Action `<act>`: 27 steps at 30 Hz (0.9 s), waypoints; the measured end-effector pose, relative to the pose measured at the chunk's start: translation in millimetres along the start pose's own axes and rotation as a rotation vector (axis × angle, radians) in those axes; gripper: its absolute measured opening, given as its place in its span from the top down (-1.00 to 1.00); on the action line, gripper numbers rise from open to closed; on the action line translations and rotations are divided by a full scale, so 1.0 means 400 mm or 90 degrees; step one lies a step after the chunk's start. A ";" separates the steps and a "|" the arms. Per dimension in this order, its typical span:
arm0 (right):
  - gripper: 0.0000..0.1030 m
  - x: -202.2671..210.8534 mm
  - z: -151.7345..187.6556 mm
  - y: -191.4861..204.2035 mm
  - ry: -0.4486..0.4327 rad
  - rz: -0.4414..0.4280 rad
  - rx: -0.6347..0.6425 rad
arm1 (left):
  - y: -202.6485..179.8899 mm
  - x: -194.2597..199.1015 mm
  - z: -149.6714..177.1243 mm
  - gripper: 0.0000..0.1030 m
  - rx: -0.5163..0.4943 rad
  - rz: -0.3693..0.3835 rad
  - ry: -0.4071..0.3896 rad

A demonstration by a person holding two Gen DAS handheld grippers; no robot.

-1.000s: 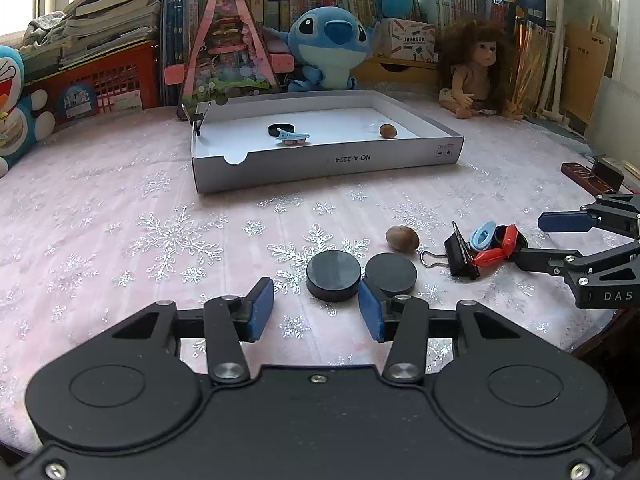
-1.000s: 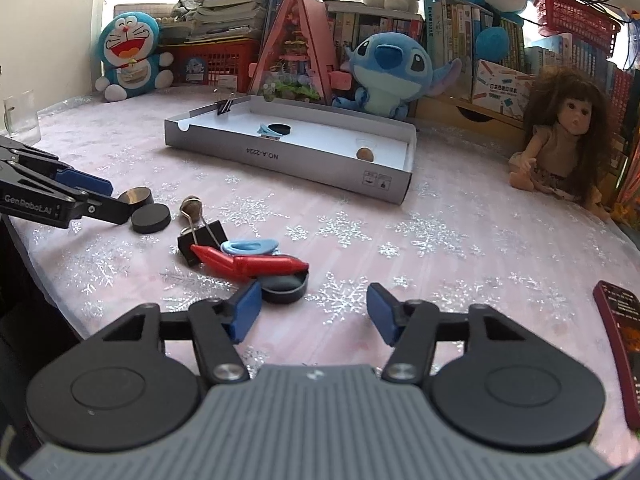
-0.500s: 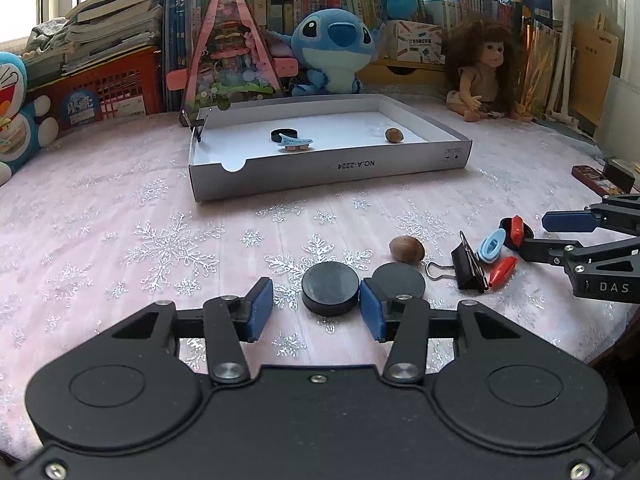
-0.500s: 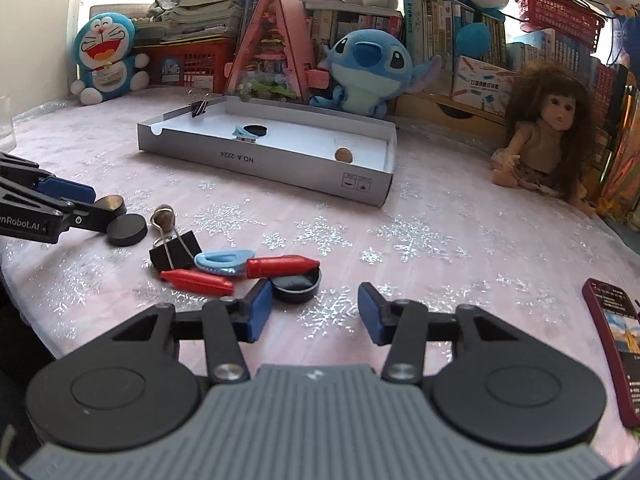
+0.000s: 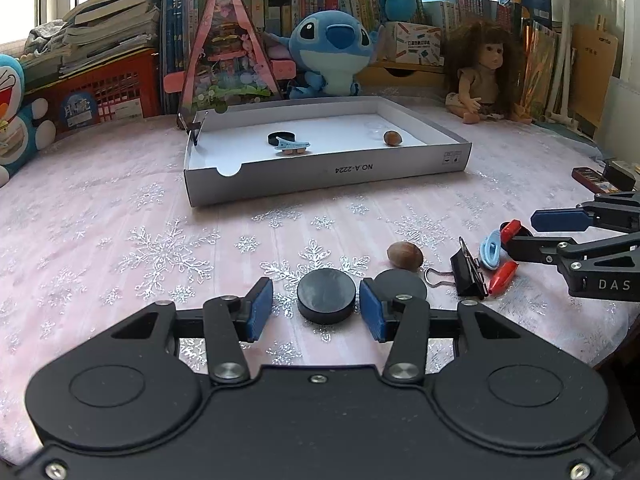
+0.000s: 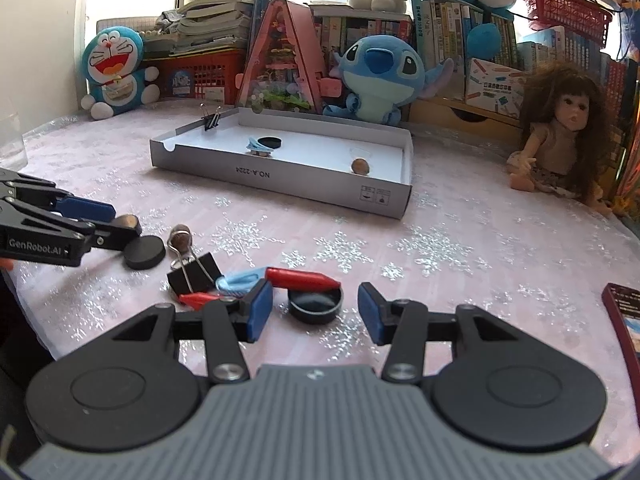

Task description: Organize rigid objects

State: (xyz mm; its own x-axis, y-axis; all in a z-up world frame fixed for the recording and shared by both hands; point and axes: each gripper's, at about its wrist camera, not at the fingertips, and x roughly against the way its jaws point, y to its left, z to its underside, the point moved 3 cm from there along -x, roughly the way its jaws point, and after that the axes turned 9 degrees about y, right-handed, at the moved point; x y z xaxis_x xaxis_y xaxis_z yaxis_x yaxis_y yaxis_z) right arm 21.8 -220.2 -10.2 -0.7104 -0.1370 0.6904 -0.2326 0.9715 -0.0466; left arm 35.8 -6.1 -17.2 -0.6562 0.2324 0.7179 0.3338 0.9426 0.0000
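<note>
My left gripper (image 5: 316, 310) is open around a black puck (image 5: 326, 296) on the pink cloth, not touching it. A second black disc (image 5: 401, 283), a nut (image 5: 405, 255), a black binder clip (image 5: 467, 274), a blue clip (image 5: 490, 247) and red clips (image 5: 502, 278) lie to its right. My right gripper (image 6: 315, 312) is open around a black cap (image 6: 316, 303) with a red clip (image 6: 302, 279) resting on it. The white box (image 5: 320, 172) holds a black disc (image 5: 281, 138), a blue clip (image 5: 293, 146) and a nut (image 5: 392, 137).
Stuffed toys, a doll (image 5: 486, 72), a pink triangular toy house (image 5: 228, 56), books and red baskets line the back of the table. A dark red box (image 6: 626, 320) lies at the right edge. The table's front edge is close below both grippers.
Both grippers have moved forward and down. The puck now sits between my left fingers and the black cap between my right fingers. Both stay open.
</note>
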 end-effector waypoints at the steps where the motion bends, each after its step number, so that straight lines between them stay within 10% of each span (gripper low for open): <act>1: -0.14 -0.001 -0.001 0.001 0.001 -0.002 -0.002 | -0.001 -0.001 -0.001 0.12 0.000 0.001 0.000; 11: -0.11 -0.018 0.003 -0.012 0.019 -0.009 -0.029 | -0.002 -0.005 -0.002 0.21 0.000 0.008 -0.005; 14: 0.30 -0.019 0.006 -0.018 0.023 -0.008 -0.039 | -0.004 -0.005 -0.003 0.41 0.001 0.013 -0.005; 27: 0.29 0.013 -0.007 0.025 -0.007 0.048 0.074 | -0.002 0.006 -0.017 0.42 0.012 0.017 -0.013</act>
State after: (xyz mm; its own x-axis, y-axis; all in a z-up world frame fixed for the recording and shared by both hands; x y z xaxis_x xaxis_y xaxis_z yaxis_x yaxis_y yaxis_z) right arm 17.9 -210.6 -5.0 -0.7355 -0.0663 0.6742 -0.2524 0.9504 -0.1819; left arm 38.5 -7.8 -10.6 -0.6614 0.2627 0.7025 0.3386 0.9404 -0.0329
